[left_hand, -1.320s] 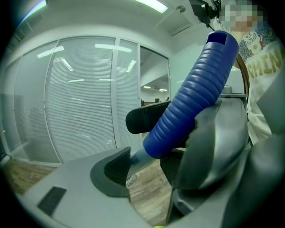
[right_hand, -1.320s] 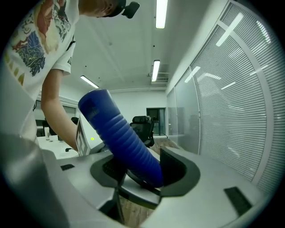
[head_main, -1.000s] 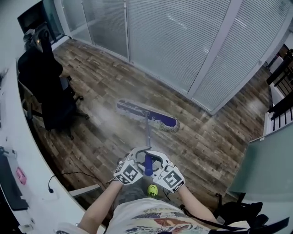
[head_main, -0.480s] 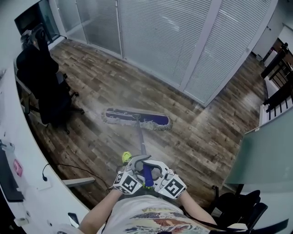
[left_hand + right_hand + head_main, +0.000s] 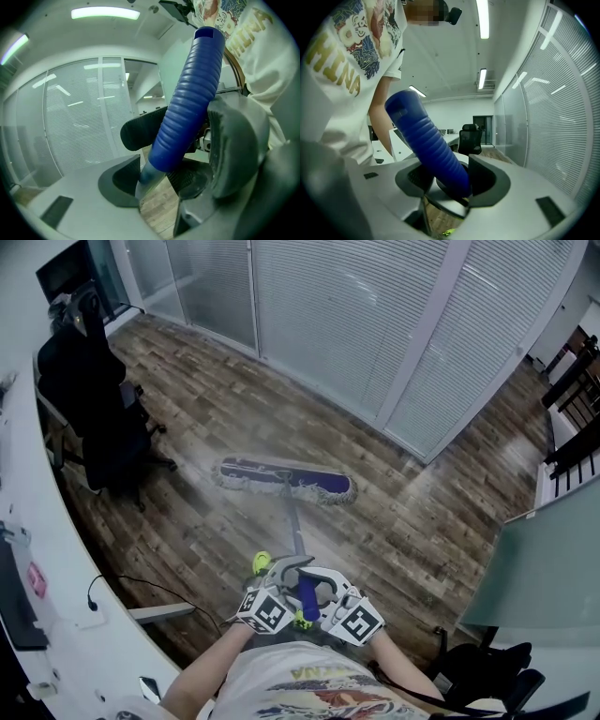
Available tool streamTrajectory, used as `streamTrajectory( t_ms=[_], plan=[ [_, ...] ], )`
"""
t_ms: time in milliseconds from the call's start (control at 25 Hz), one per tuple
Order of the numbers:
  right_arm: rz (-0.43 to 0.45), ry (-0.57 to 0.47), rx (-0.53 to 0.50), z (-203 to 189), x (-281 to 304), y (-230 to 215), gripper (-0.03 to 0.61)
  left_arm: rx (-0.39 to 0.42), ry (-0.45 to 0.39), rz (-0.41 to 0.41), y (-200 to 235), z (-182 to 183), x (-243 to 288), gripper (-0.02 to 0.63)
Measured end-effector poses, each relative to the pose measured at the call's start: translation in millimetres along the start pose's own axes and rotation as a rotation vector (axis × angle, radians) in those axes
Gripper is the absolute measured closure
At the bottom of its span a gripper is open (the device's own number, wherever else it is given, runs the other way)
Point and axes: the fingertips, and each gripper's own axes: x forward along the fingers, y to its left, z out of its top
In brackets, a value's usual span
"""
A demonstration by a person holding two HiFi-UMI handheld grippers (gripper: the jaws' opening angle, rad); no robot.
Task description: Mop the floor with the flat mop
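The flat mop (image 5: 292, 521) was held by its blue grip (image 5: 306, 594), close in front of the person. The left gripper (image 5: 284, 570) had just been closing its jaws and clamped the grip; the right gripper (image 5: 325, 579) clamped it from the opposite side. Farther out, the mop head (image 5: 286, 480) lay flat on the wooden floor (image 5: 422, 521), with the office chair (image 5: 94, 418) to its left and the glass partition (image 5: 356, 324) beyond

Floor (image 5: 441, 521): dark wood planks | mop (image 5: 286, 479): head flat, mid-floor | chair (image 5: 98, 427): left; on castors | cable (image 5: 131, 577): loose; near white desk edge
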Motion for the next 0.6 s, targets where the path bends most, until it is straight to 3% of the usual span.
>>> streamTrajectory(
  t_ms=[240, 600],
  plan=[
    [-0.005, -0.023, -0.02, 6.4, 47.5, -43.1, 0.373, -0.015, 0.0, 0.006, 62.0, -17.2, 0.0, 0.459],
    [-0.023, -0.022, -0.009, 29.6, 153.6, -156.9, 0.373, -0.047, -0.004, -0.002, 216.3, -41.1, 3.4, 0.459]
  ],
)
